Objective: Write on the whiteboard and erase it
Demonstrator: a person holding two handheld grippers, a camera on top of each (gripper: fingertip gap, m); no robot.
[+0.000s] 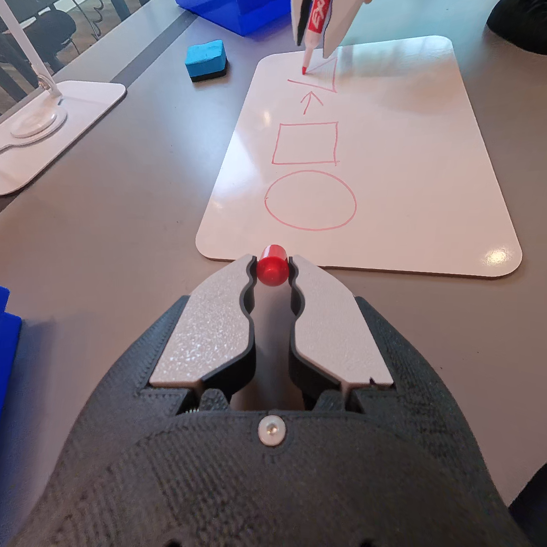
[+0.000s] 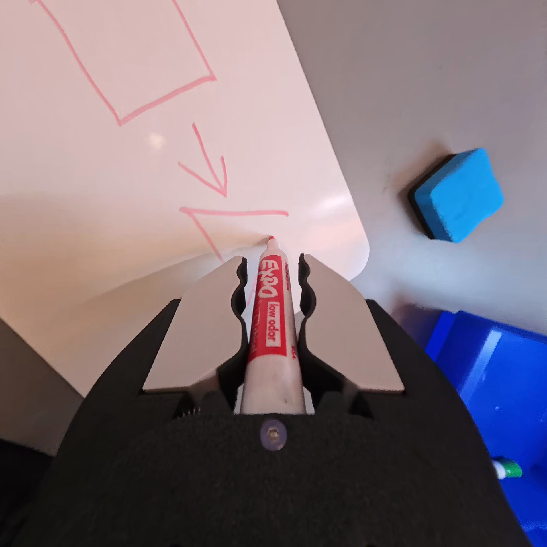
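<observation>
Pointing tip-down at whiteboard, marker runs along right claw.

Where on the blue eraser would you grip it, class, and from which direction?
Grip the blue eraser from above, across its two long foam sides. These look slightly pinched in, the top is clear, and the black felt base lies flat on the table, probably ready for wiping.

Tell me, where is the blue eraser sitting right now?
The blue eraser lies on the grey table, just left of the whiteboard's far corner in the left wrist view, near the blue bin.
</observation>
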